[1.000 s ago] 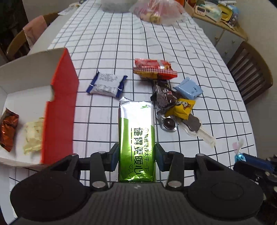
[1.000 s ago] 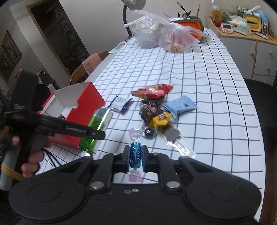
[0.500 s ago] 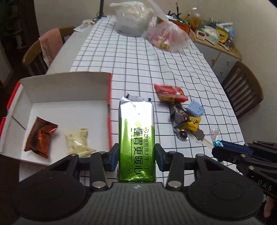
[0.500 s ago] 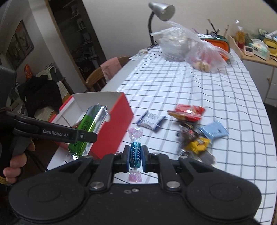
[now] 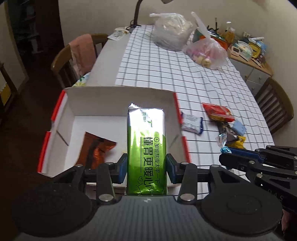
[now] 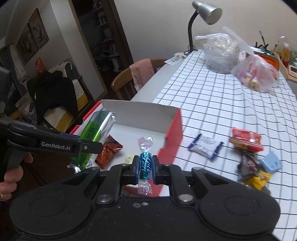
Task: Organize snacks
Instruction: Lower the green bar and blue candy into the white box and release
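My left gripper point(image 5: 146, 167) is shut on a long green foil packet point(image 5: 146, 152), held over the open red-and-white box point(image 5: 118, 96). In the right wrist view the same green packet point(image 6: 94, 129) hangs above the box point(image 6: 172, 126), near its left side. My right gripper point(image 6: 145, 166) is shut on a blue twist-wrapped candy point(image 6: 144, 165), just in front of the box's near right corner. A brown-orange foil snack point(image 5: 96, 148) and a pale snack point(image 6: 128, 159) lie inside the box. Loose snacks stay on the checked cloth: a white-and-blue packet point(image 6: 205, 146), a red packet point(image 6: 245, 141).
A small pile of wrappers point(image 5: 232, 135) lies right of the box. Two plastic bags point(image 5: 172, 31) and a desk lamp point(image 6: 204, 16) stand at the table's far end. A chair with a pink cloth point(image 5: 81, 52) stands at the left, another chair point(image 5: 274, 107) at the right.
Both grippers have moved left, away from the loose snacks and over to the box. The green packet now hangs over the box's inside, and the blue candy has come up to the box's front.
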A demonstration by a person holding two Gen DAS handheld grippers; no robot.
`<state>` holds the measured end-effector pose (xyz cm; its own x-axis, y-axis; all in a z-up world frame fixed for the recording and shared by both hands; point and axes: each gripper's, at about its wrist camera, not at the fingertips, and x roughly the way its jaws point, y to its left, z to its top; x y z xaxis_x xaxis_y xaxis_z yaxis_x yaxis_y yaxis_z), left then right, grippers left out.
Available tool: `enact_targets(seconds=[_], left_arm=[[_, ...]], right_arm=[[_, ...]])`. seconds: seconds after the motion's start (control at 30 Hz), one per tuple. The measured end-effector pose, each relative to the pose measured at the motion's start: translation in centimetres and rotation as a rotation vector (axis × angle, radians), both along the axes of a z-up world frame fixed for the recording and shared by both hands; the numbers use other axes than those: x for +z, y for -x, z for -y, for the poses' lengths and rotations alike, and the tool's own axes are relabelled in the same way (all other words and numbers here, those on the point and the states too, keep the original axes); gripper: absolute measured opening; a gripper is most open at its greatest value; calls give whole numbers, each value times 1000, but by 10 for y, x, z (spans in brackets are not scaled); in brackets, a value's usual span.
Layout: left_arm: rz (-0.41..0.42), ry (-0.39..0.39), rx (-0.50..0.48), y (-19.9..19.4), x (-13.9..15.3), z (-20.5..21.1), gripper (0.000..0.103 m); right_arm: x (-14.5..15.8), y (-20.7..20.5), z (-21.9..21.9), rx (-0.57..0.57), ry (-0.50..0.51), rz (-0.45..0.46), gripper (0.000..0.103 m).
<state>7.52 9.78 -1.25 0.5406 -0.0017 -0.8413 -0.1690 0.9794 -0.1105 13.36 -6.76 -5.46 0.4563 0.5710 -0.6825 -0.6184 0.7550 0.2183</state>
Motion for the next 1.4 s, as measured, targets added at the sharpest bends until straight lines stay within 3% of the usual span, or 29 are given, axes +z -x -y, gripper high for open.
enact_targets(seconds=[0.33,0.77,1.1,1.4], left_arm=[[-52,-36,48,-19,-25,-63,42],[-172,-78,58,-69,-65,-106,42],[-261,-89,38,-80,-94,-111,42],[-253,-104,24,-77,-92,-104,43]], right_arm=[[-35,-26,-65,16,116,-22,11],[-81,-69,-117,51,248,-81,11],[-98,-69,-131,91,331,-90,12],[-92,-69,-128,83,305,-81,22]])
